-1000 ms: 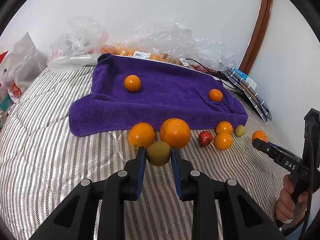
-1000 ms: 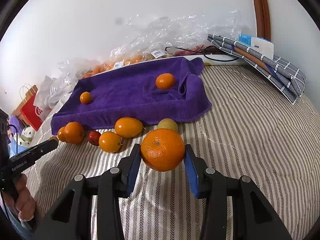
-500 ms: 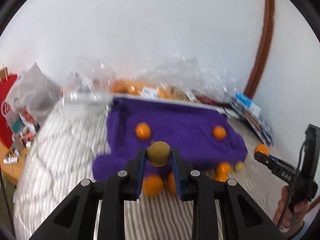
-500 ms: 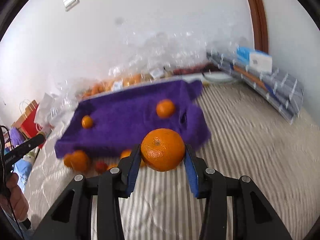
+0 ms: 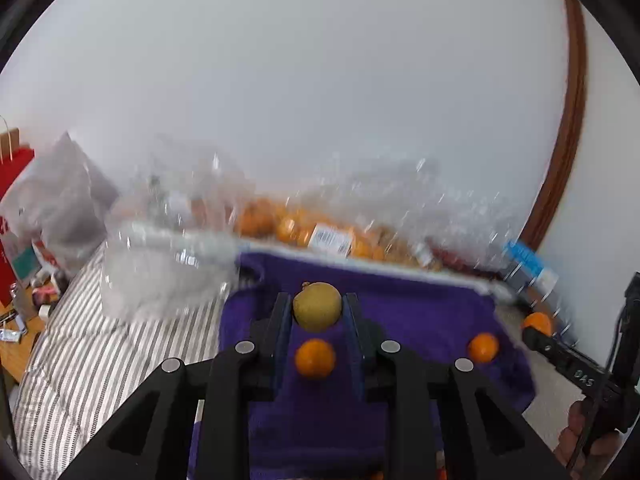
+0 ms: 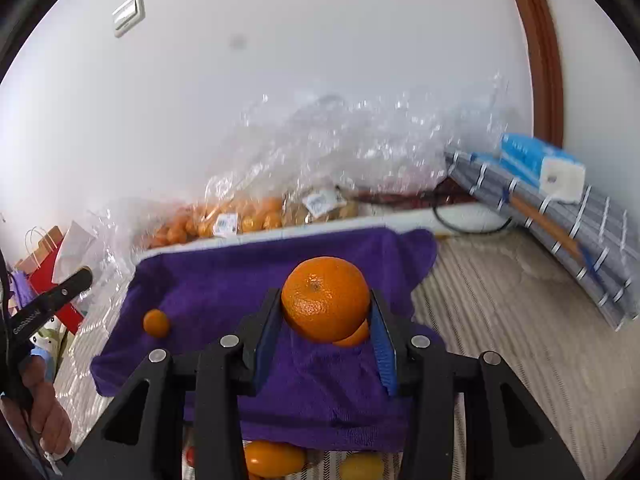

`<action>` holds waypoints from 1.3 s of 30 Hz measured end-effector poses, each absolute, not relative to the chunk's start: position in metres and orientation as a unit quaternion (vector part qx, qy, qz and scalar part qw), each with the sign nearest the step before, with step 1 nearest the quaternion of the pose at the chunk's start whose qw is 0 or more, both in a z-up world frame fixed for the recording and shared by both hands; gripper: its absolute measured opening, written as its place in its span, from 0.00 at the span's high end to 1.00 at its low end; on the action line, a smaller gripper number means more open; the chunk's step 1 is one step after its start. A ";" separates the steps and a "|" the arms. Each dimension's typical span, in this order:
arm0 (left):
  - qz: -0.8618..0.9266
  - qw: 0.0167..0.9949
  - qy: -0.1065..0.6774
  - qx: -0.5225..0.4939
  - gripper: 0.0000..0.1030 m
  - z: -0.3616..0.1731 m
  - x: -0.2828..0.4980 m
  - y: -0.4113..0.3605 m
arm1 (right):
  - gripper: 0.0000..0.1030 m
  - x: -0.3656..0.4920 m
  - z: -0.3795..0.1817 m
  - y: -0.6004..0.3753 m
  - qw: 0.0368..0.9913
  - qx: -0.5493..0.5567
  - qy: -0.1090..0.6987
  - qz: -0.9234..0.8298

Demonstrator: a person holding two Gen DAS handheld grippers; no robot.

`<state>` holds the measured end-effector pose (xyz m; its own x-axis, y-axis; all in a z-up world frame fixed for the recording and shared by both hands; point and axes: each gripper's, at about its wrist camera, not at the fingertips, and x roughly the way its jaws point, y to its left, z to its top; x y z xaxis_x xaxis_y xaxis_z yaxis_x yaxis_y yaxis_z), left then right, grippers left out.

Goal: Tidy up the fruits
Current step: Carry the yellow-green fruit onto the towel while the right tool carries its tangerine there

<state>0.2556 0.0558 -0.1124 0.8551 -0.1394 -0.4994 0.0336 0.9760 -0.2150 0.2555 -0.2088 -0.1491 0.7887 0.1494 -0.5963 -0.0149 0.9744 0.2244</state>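
Behind purple towel (image 6: 224,280): bagged oranges (image 6: 224,220), plastic wrap (image 6: 360,136).

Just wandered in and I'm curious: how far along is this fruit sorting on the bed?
Early to midway, by my guess. Two small oranges already lie on the purple towel. In hand: the left gripper clamps a small yellow-green fruit, and the right gripper a big orange, both above the towel. Left: several loose fruits at the towel's near edge.
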 end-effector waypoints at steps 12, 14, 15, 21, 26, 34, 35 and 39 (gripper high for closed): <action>-0.055 0.945 0.310 -0.086 0.76 -0.144 0.270 0.052 | 0.59 0.268 -0.177 -0.217 0.926 0.109 0.360 0.036; -0.057 0.946 0.311 -0.078 0.76 -0.145 0.270 0.048 | 0.59 0.270 -0.179 -0.218 0.924 0.112 0.364 0.040; -0.058 0.945 0.312 -0.077 0.76 -0.146 0.271 0.047 | 0.59 0.271 -0.181 -0.217 0.922 0.115 0.369 0.042; -0.060 0.942 0.322 -0.074 0.76 -0.150 0.275 0.047 | 0.59 0.274 -0.187 -0.209 0.916 0.100 0.386 0.040; -0.063 0.940 0.328 -0.070 0.76 -0.153 0.277 0.044 | 0.59 0.273 -0.188 -0.205 0.917 0.087 0.387 0.038; -0.066 0.933 0.347 -0.071 0.76 -0.160 0.282 0.043 | 0.59 0.275 -0.191 -0.207 0.913 0.085 0.398 0.034; -0.065 0.932 0.348 -0.069 0.76 -0.160 0.283 0.042 | 0.59 0.275 -0.192 -0.207 0.912 0.084 0.399 0.033; -0.065 0.931 0.353 -0.062 0.76 -0.163 0.284 0.040 | 0.59 0.276 -0.193 -0.206 0.911 0.076 0.404 0.030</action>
